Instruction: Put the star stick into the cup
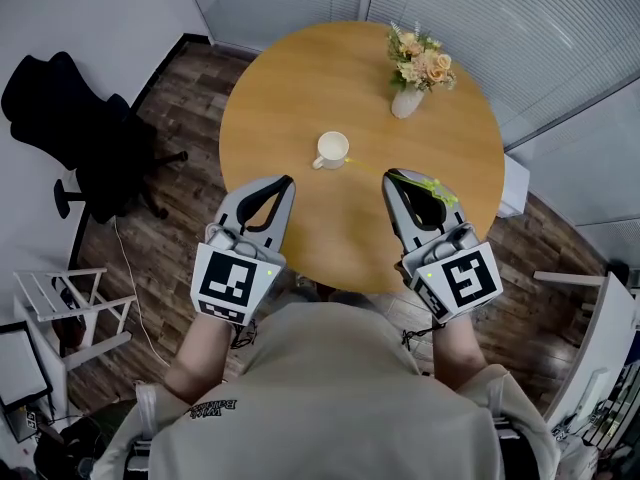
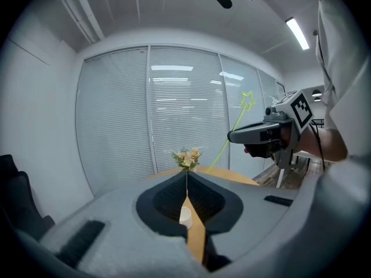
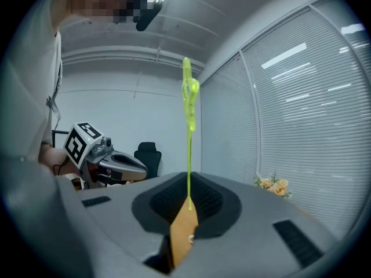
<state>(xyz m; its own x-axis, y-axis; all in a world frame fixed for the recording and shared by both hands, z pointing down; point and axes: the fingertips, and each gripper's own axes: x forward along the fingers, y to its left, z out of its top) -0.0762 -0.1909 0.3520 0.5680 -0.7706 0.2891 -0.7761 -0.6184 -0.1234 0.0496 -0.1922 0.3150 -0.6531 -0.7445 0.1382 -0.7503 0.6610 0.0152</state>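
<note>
The white cup (image 1: pixel 333 149) stands upright near the middle of the round wooden table (image 1: pixel 300 78). The thin green star stick (image 3: pixel 188 133) rises straight up from my right gripper (image 3: pixel 189 179), which is shut on its lower end. In the head view the stick (image 1: pixel 435 186) shows as a green streak over my right gripper (image 1: pixel 392 176), right of and nearer than the cup. My left gripper (image 1: pixel 287 181) is shut with nothing in it, left of and nearer than the cup. From the left gripper view, the cup (image 2: pixel 185 215) shows low between the jaws, and the star (image 2: pixel 248 100) tops the right gripper (image 2: pixel 261 133).
A white vase of flowers (image 1: pixel 412 86) stands at the table's far right. A black office chair (image 1: pixel 70 118) is on the floor to the left, a white rack (image 1: pixel 60 308) nearer left. Blinds cover the glass wall (image 1: pixel 480 8) behind the table.
</note>
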